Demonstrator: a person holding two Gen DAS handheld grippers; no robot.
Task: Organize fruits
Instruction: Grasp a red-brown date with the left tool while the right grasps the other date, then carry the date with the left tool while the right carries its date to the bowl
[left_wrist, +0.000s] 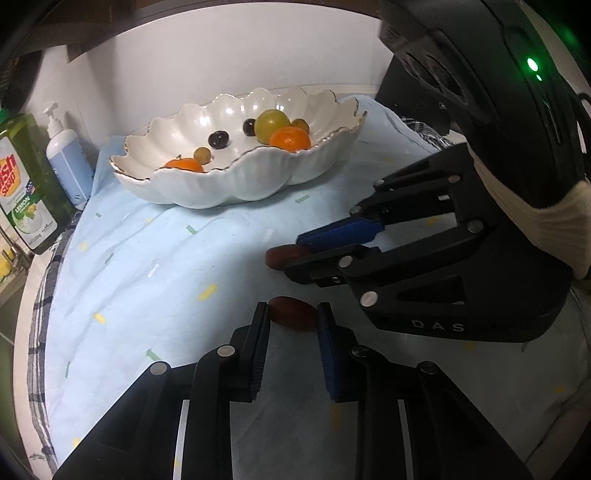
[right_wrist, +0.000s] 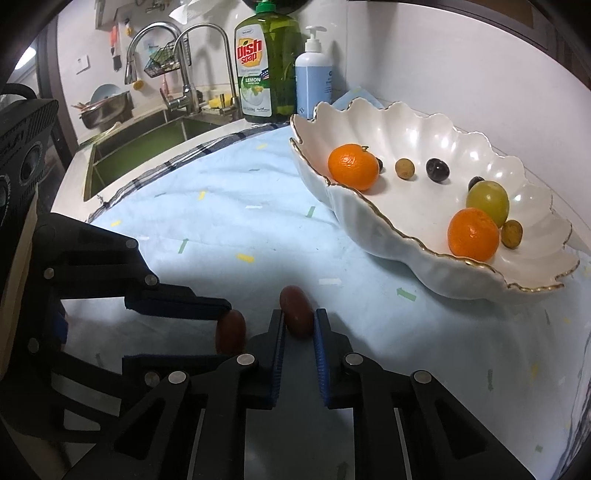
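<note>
L gripper (left_wrist: 293, 321) is clamped on a small dark-red oval fruit (left_wrist: 294, 316) lying on the pale blue patterned cloth (left_wrist: 155, 266). R gripper (right_wrist: 300, 325) is clamped on a second dark-red oval fruit (right_wrist: 296, 311), w/ the scalloped white gold-rimmed ceramic bowl (right_wrist: 369, 236) at about 2 o'clock from it. Both fruits look to be resting on the cloth, not yet lifted. Risks: smooth rounded skin could squirt out of the narrow pads on lifting; too hard a squeeze may bruise; both grippers sit close, so they could knock each other en route to the bowl
</note>
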